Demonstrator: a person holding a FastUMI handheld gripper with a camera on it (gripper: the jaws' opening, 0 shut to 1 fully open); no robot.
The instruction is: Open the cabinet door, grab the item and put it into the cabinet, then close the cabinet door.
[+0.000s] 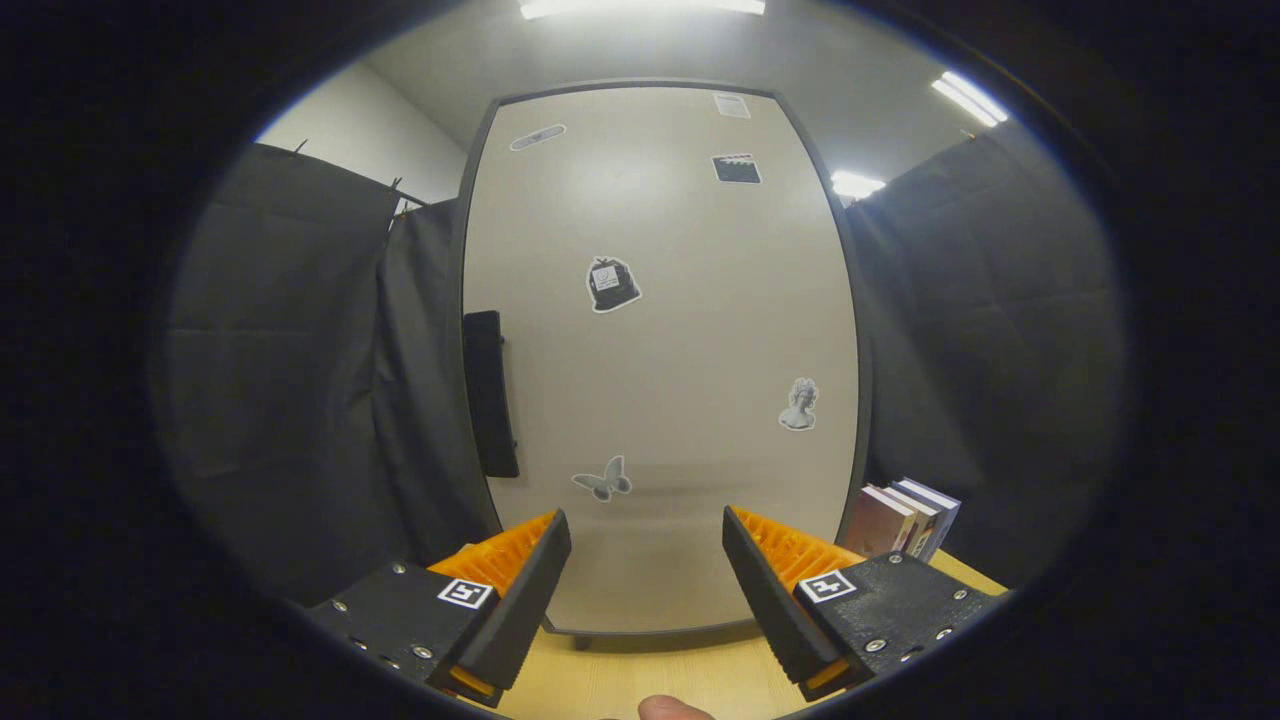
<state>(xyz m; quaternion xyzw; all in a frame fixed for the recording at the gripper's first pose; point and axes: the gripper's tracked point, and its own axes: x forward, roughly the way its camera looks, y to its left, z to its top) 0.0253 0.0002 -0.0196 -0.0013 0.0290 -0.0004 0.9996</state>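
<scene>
A tall pale cabinet door stands shut straight ahead, dotted with small stickers. Its black handle runs vertically along the door's left edge, beyond and above my left finger. My gripper is open, its fingers spread wide with nothing between them, a short way in front of the door's lower part. Several books stand upright on the wooden table just right of the cabinet, beyond my right finger.
The cabinet stands on a light wooden table. Black cloth walls close in on both sides. A fingertip shows below the fingers, at the near edge.
</scene>
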